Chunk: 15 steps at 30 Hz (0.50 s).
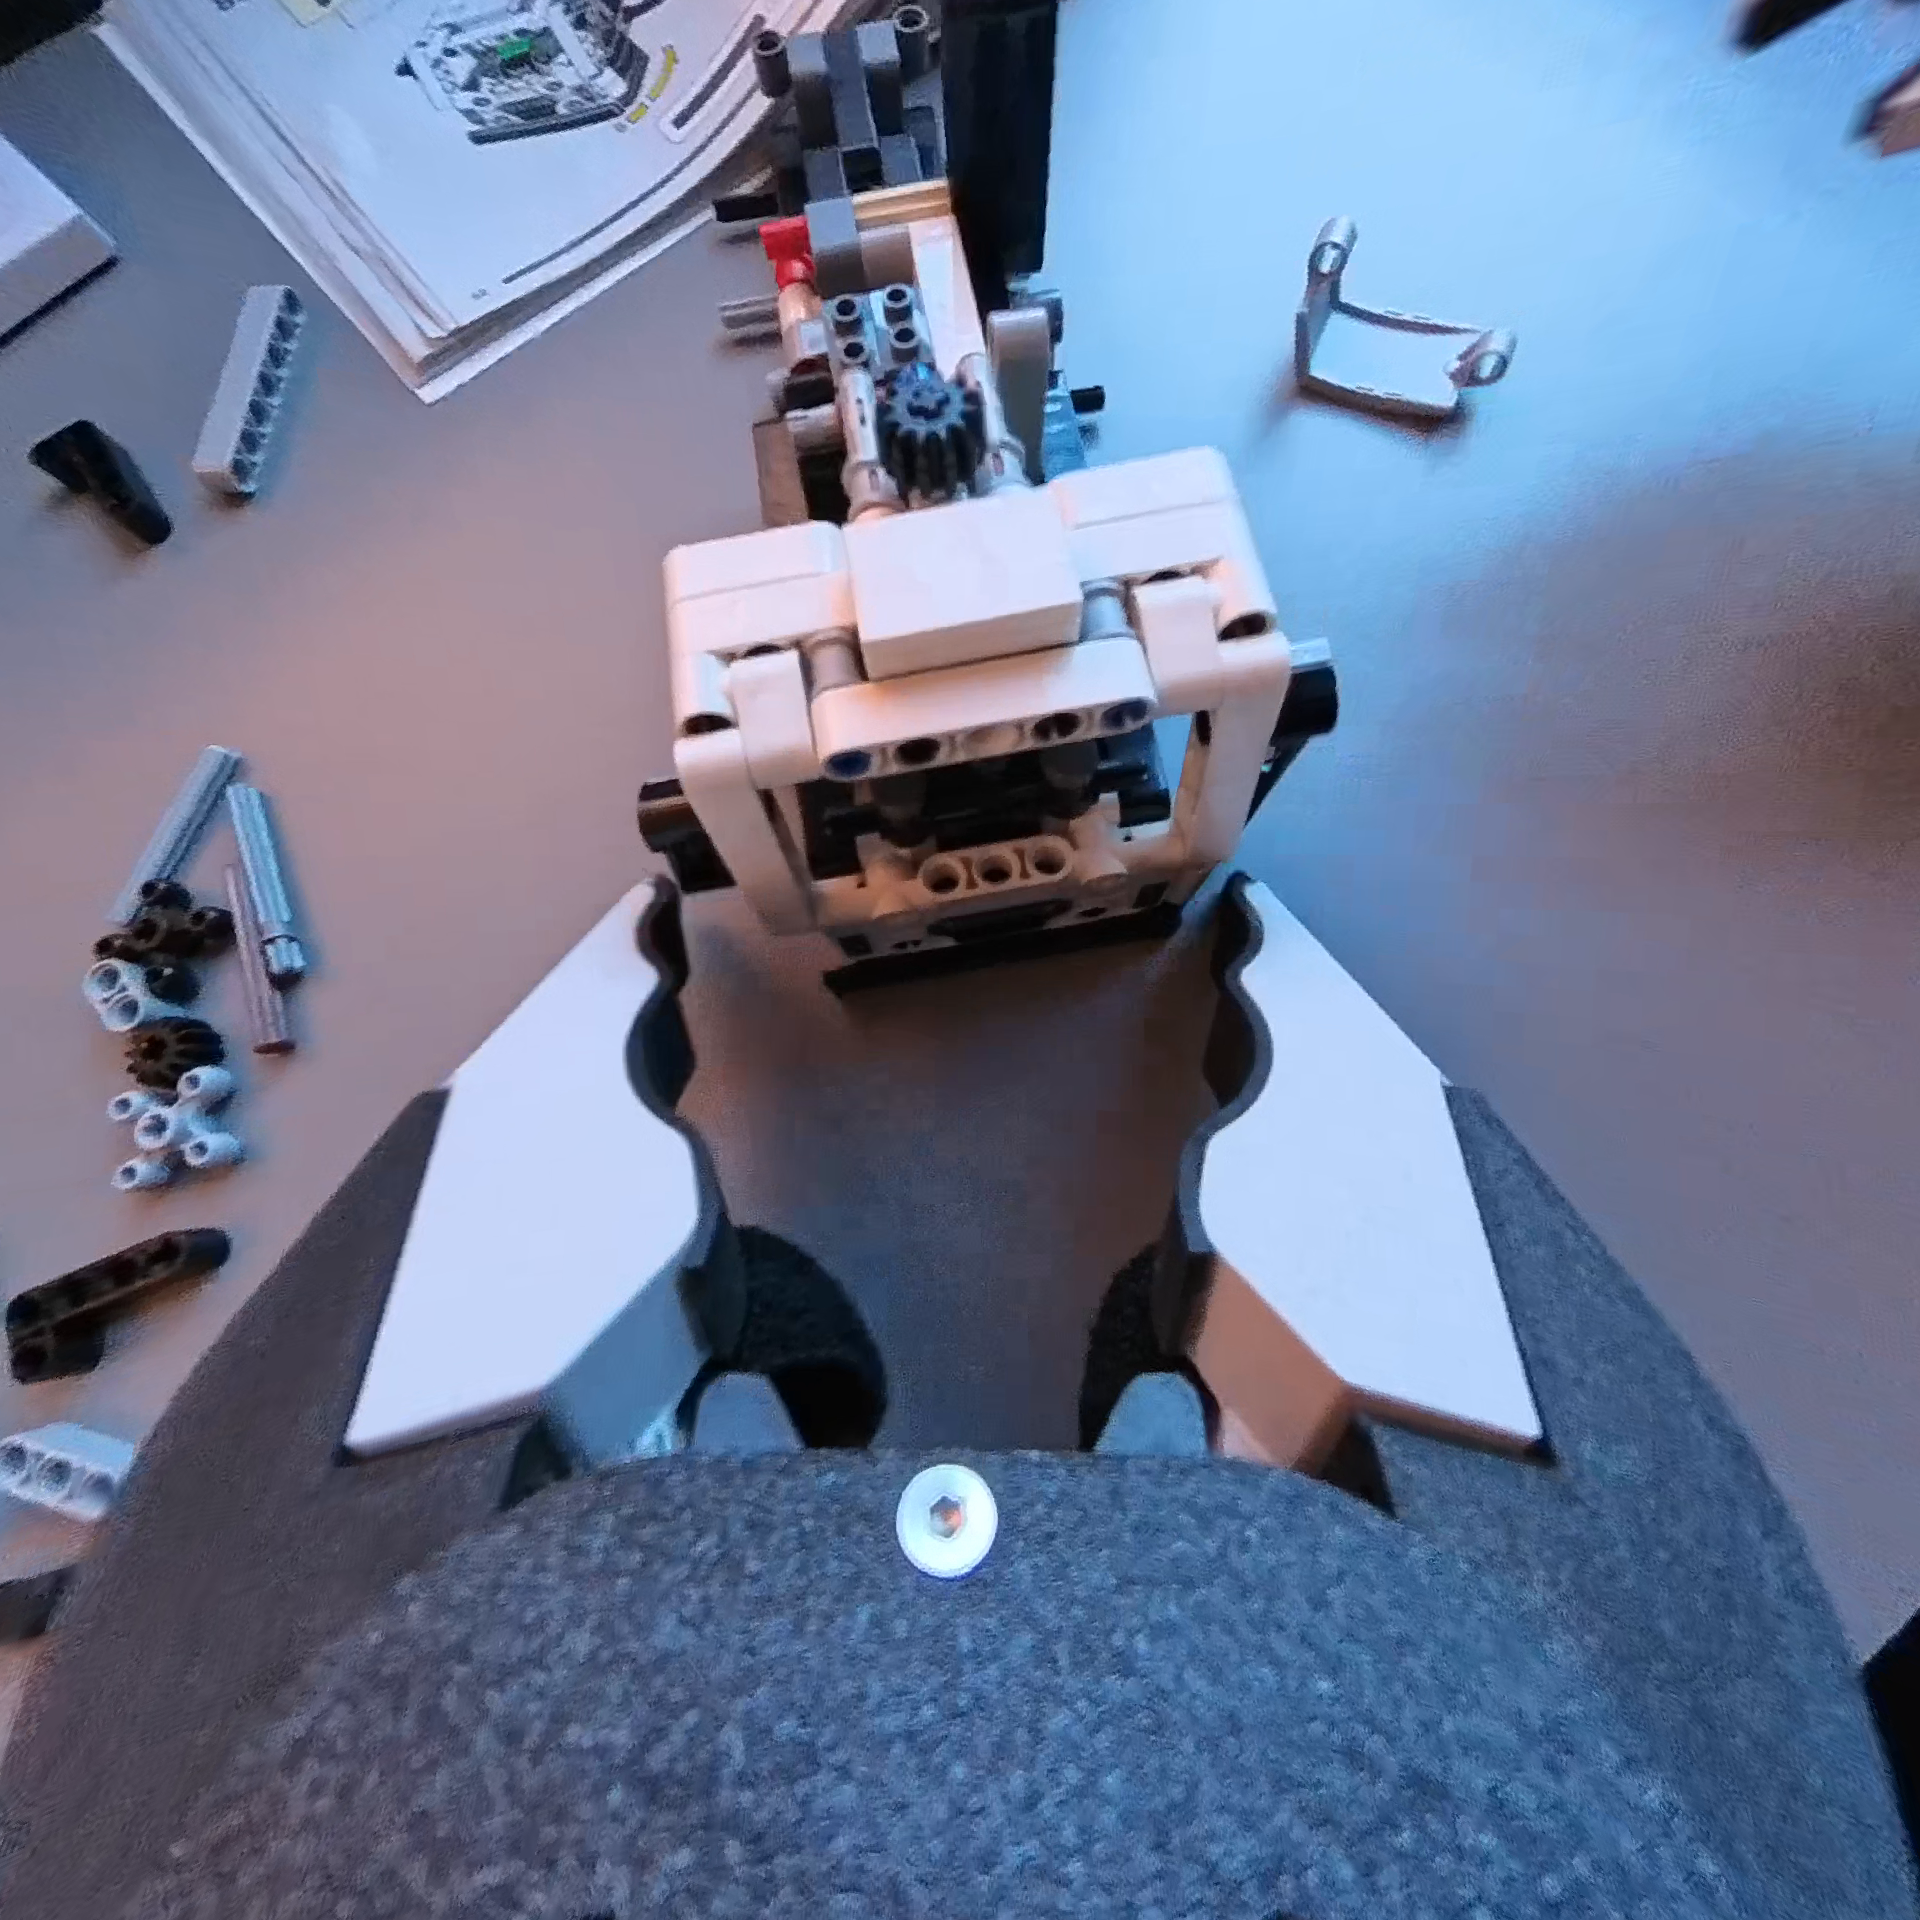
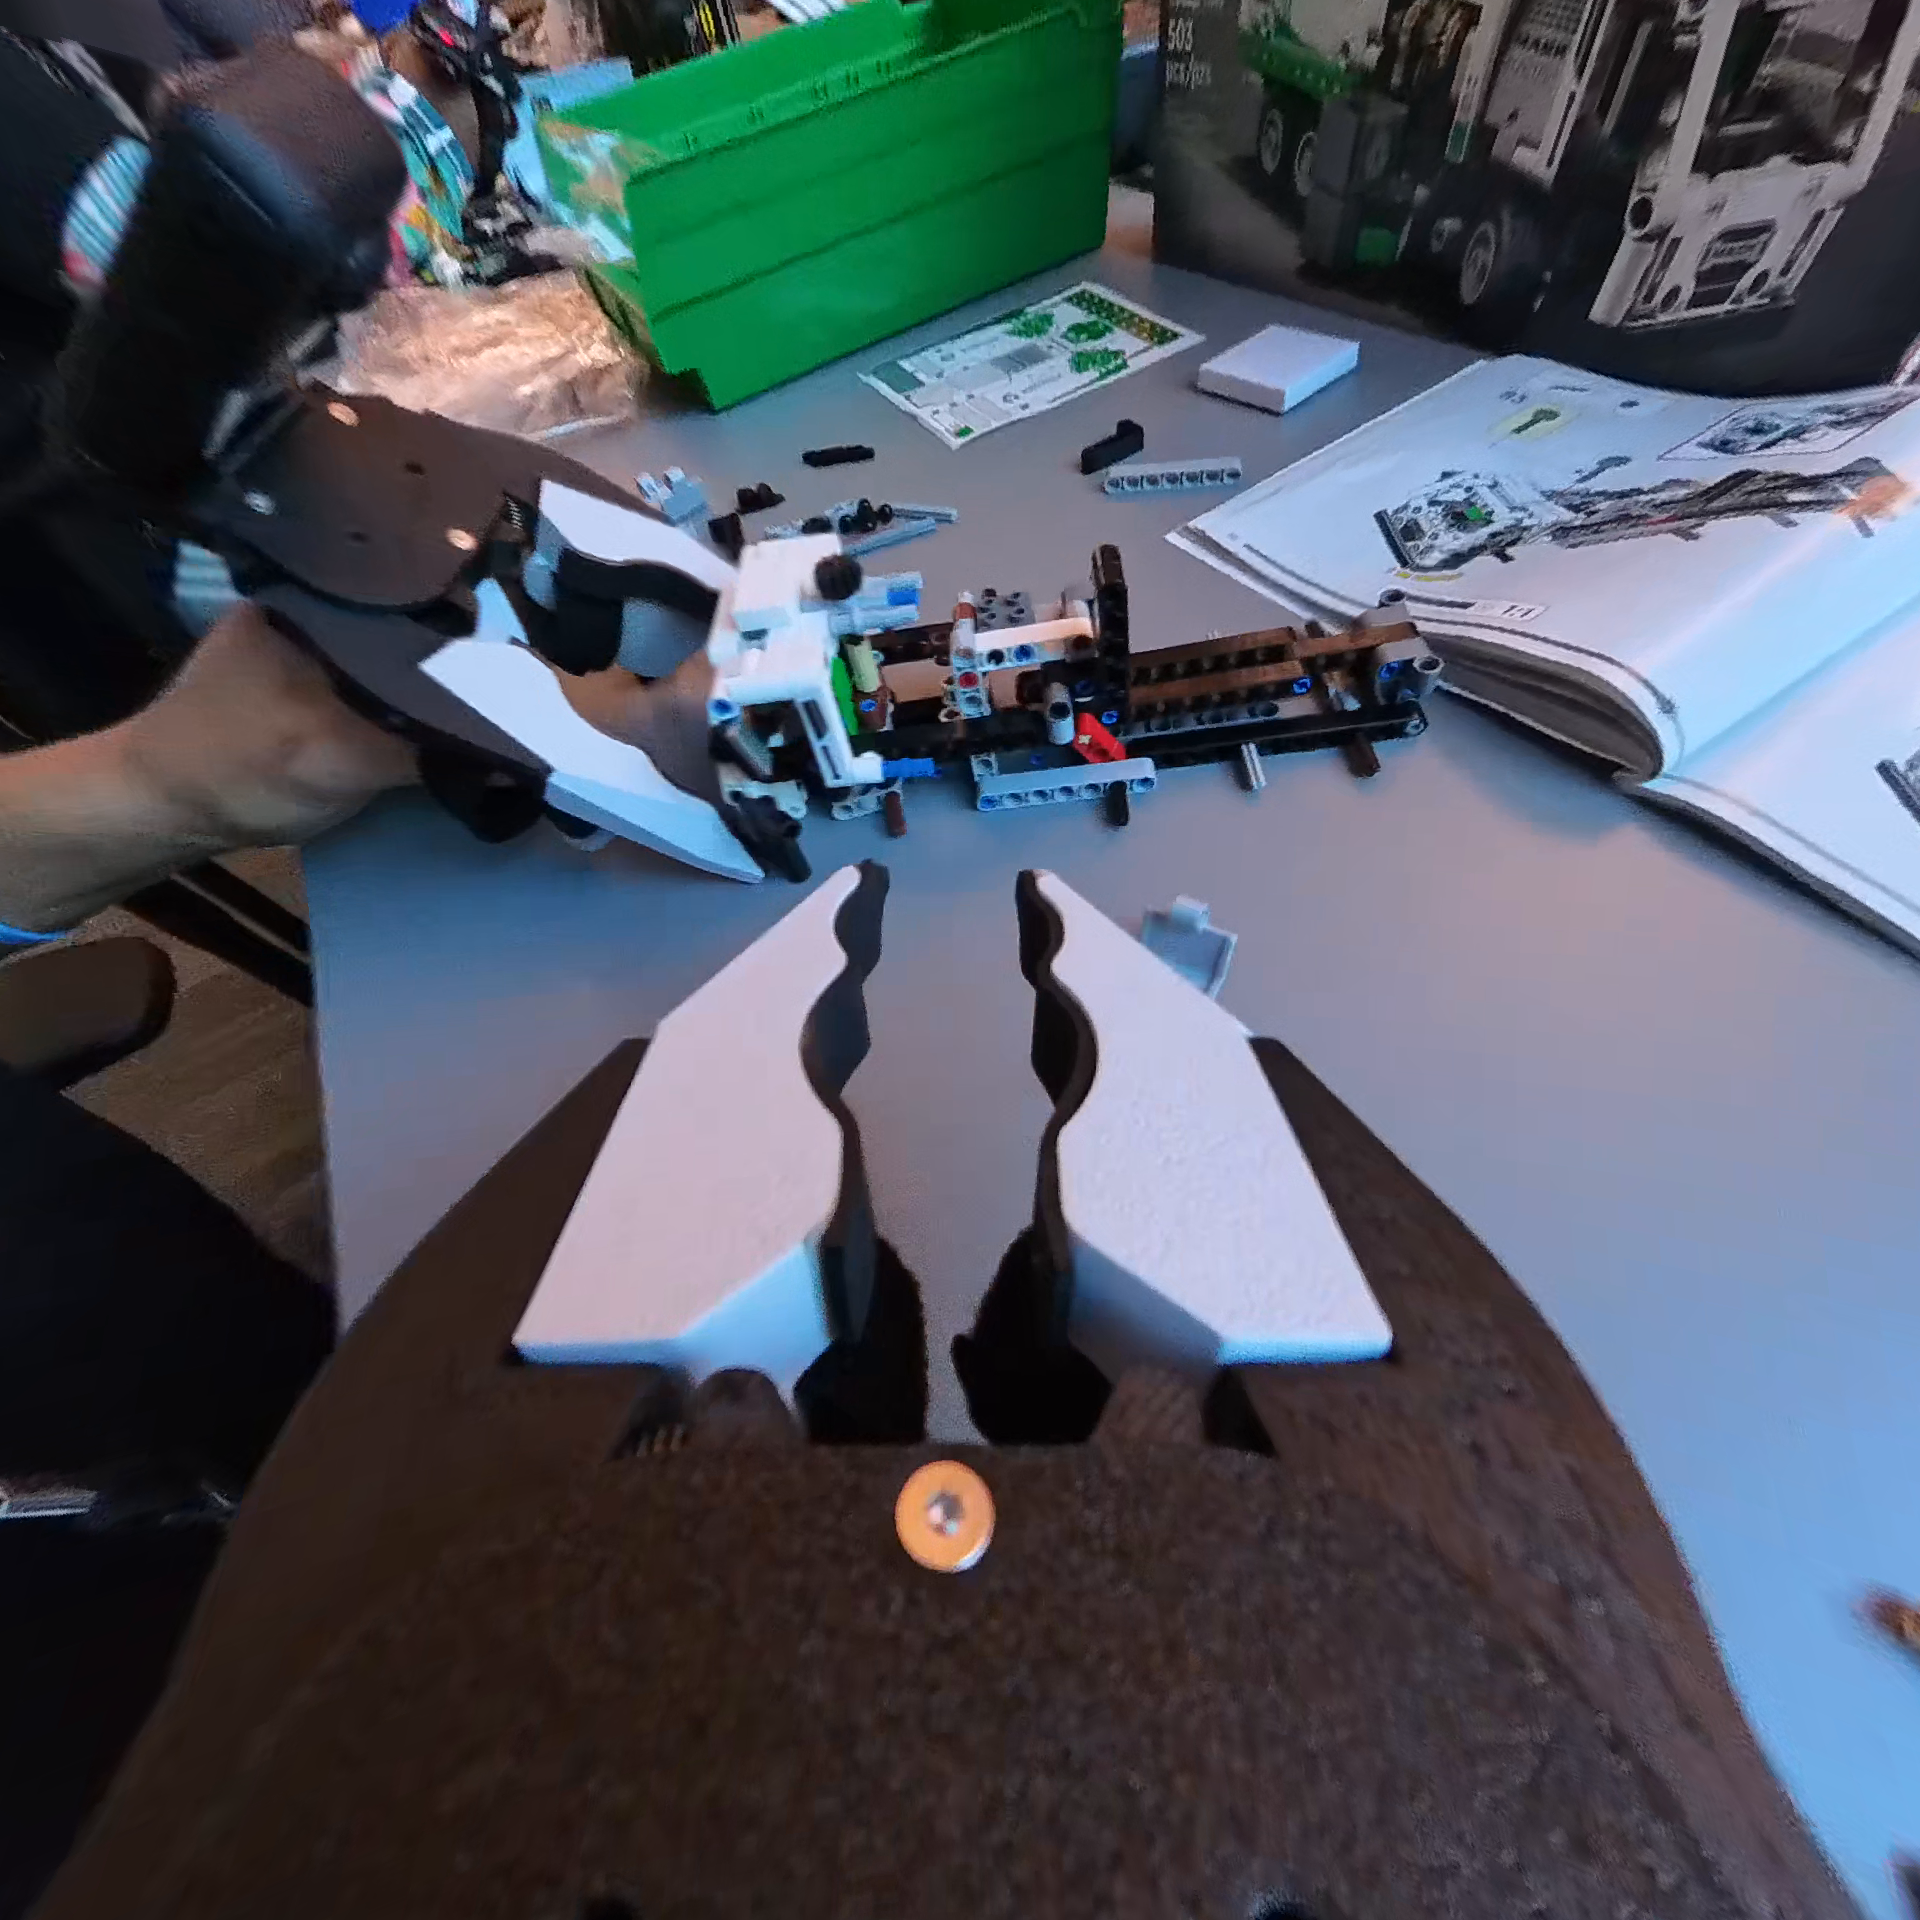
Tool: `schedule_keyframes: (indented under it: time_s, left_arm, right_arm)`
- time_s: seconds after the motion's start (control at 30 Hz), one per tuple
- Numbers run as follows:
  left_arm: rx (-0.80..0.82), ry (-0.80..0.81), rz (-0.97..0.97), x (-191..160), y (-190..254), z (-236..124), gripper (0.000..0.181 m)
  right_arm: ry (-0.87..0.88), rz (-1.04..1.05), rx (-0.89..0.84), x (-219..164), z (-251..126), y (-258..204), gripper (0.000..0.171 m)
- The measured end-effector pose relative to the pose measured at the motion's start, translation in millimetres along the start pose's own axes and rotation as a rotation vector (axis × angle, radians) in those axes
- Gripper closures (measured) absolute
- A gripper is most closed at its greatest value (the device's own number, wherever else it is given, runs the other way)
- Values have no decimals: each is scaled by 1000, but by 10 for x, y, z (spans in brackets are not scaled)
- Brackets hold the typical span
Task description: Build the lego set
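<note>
Lego truck (image 1: 966, 665) lies before spread left jaws; right jaws parted, loose pieces (image 1: 171, 997) beside.

At the far edge of the grey counter (image 2: 1351, 1091) we see a green plastic bin (image 2: 862, 197), open at the top, with crinkled clear plastic wrap (image 2: 488, 353) lying just to its left. A small flat white block (image 2: 1278, 366) rests on the counter right of the bin, well apart from it. Beyond the counter's near-left edge we make out wood-look flooring (image 2: 208, 1101) and a dark rounded chair part (image 2: 73, 1003).
</note>
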State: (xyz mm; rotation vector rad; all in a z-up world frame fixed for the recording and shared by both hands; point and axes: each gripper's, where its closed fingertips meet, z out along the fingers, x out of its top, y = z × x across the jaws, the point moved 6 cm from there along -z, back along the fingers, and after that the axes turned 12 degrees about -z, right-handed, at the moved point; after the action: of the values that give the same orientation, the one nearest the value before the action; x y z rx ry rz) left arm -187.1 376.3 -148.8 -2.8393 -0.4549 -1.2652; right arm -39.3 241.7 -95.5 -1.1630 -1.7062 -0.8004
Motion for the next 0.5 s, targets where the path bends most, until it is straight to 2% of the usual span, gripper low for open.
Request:
schedule_keyframes:
  time_s: [0.1,0.3,0.33,0.5]
  left_arm:
    - [48,20,2,6,12,-8,77]
    - [35,-25,-92,51,95,103,72]
    - [40,-21,-92,57,110,108,81]
    - [-1,-22,-61,32,147,76,91]
  right_arm:
    - [37,60,-6,-64,-184,-125,147]
    - [33,64,-60,-213,-462,-397,148]
    - [27,56,-75,-224,-502,-420,148]
    - [1,52,-96,-270,-612,-497,148]
